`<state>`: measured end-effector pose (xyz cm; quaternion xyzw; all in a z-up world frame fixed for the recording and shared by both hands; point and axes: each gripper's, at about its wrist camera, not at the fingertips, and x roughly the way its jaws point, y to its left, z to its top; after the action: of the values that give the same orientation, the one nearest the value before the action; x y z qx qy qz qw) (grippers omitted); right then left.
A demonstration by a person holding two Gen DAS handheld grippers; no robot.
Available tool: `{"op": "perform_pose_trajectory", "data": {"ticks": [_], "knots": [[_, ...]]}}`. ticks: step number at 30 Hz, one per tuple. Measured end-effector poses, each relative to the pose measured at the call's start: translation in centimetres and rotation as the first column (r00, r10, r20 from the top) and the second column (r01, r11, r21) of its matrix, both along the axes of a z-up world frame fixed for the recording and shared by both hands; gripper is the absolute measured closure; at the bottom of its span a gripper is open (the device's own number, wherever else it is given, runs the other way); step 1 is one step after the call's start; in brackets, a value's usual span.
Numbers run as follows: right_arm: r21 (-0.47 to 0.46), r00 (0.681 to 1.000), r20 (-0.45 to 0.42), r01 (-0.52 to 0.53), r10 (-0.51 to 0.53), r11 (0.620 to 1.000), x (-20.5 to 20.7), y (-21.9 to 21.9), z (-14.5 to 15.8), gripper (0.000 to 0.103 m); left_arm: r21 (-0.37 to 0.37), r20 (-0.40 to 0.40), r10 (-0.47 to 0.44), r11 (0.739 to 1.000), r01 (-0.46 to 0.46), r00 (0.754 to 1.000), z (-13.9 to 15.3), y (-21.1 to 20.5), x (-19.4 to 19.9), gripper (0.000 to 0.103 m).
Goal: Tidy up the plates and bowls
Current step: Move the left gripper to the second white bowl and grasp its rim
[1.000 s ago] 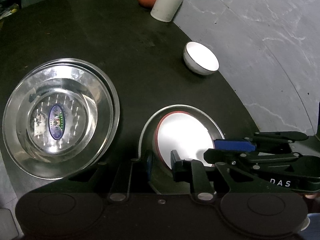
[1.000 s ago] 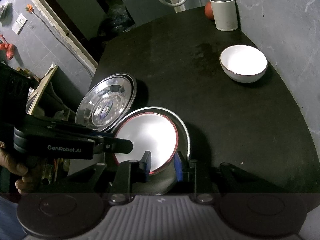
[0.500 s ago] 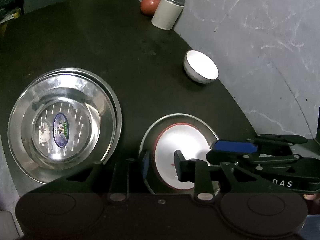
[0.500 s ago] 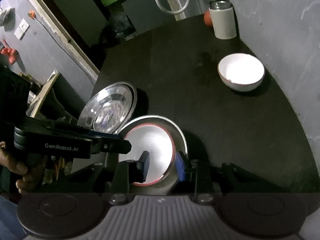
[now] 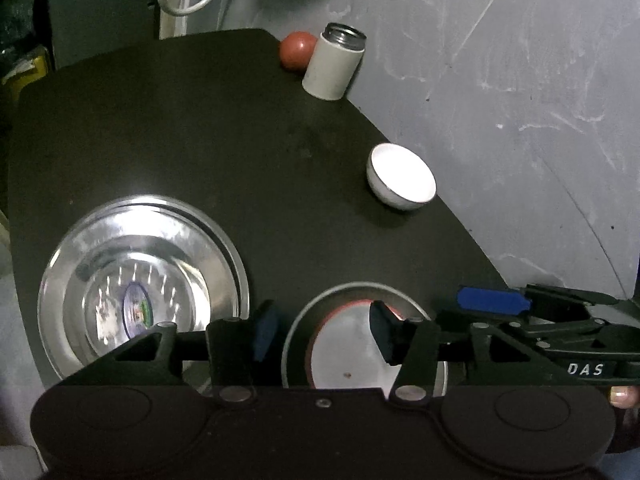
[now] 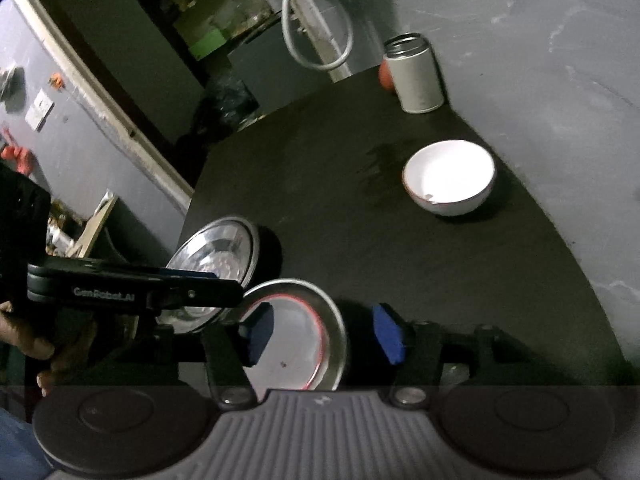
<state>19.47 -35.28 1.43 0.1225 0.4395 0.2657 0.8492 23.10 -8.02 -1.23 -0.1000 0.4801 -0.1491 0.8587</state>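
The white red-rimmed plate (image 5: 352, 356) lies flat inside a steel dish (image 6: 296, 332) at the near edge of the dark round worktop (image 5: 200, 140), directly under both sets of fingers. The right gripper (image 6: 320, 336) straddles the dish's right rim with fingers wide and empty. The left gripper (image 5: 320, 334), equally wide, straddles its left rim. The small white bowl (image 6: 448, 176) sits well apart, nearer the right hand's side.

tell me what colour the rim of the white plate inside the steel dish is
Red: a thin red rim circles the white plate, clearest in the right wrist view.
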Motion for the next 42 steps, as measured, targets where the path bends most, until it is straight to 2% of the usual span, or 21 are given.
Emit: {"op": "perform_pose_trajectory", "data": {"ticks": [4, 6, 8, 11, 24, 29, 32, 36, 42], "knots": [[0.011, 0.999, 0.001, 0.033, -0.033, 0.999, 0.5, -0.9, -0.2, 0.031, 0.016, 0.008, 0.003, 1.0, -0.003, 1.0, 0.3, -0.2, 0.7, 0.035], [0.011, 0.999, 0.001, 0.048, -0.048, 0.999, 0.6, -1.3, -0.3, 0.027, 0.021, 0.009, 0.008, 1.0, -0.008, 1.0, 0.3, -0.3, 1.3, 0.017], [0.011, 0.998, 0.001, 0.067, -0.067, 0.998, 0.9, -1.7, -0.5, 0.022, 0.028, 0.011, 0.009, 1.0, -0.009, 1.0, 0.3, -0.5, 1.9, 0.007], [0.018, 0.995, -0.005, 0.1, -0.1, 0.995, 1.2, -2.4, -0.7, 0.012, 0.028, 0.011, 0.019, 0.999, -0.019, 1.0, 0.2, -0.5, 2.8, 0.001], [0.033, 0.965, -0.076, 0.256, -0.253, 0.966, 2.0, -4.7, -3.6, 0.003, 0.036, -0.061, 0.058, 0.998, -0.056, 0.996, -1.7, -1.8, 7.3, 0.001], [0.07, 0.941, -0.091, 0.333, -0.327, 0.94, 2.4, -5.6, -4.2, 0.002, 0.023, 0.004, 0.057, 0.998, -0.057, 0.998, -1.4, -3.3, 9.2, 0.001], [0.084, 0.925, -0.089, 0.376, -0.369, 0.923, 3.2, -5.9, -4.5, 0.002, 0.075, 0.062, 0.039, 0.996, -0.044, 0.997, -1.4, -4.8, 10.7, 0.001], [0.053, 0.915, -0.053, 0.403, -0.401, 0.914, 4.5, -5.2, -4.8, 0.002, 0.106, 0.14, 0.013, 0.994, -0.028, 0.99, -1.5, -6.2, 12.6, 0.001], [0.055, 0.877, -0.037, 0.481, -0.479, 0.875, 6.1, -4.5, -5.1, 0.002, 0.171, 0.152, -0.066, 0.984, 0.039, 0.986, -2.4, -8.3, 15.3, 0.001]]}}
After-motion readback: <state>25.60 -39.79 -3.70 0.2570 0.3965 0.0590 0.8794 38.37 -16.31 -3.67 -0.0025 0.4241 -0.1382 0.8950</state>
